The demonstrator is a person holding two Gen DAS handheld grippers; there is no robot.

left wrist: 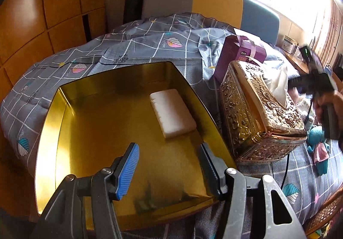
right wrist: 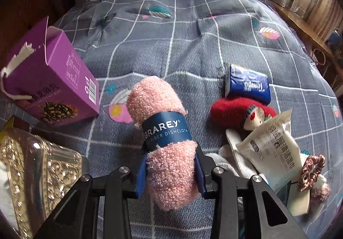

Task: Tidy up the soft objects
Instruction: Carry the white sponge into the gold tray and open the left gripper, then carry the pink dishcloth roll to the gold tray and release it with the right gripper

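Pink dishcloth roll (right wrist: 163, 131) gripped over the bed (right wrist: 193, 46)
Right gripper (right wrist: 171, 174) fingers clamp it; left gripper (left wrist: 169, 166) fingers gape above the gold tin (left wrist: 90, 123).

A purple carton (right wrist: 53, 82) lies tilted on the grey checked bedspread (right wrist: 182, 46), beside an ornate gold tissue box (left wrist: 261, 110).

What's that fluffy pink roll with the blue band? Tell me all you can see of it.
The pink dishcloth is a fuzzy, looped cloth rolled into a thick cylinder. A dark blue paper band printed "GRAREY" and "FIBER DISHCLOTH" wraps its middle. The right gripper squeezes its near end between blue pads, and its far end points away over the grey checked bedspread.
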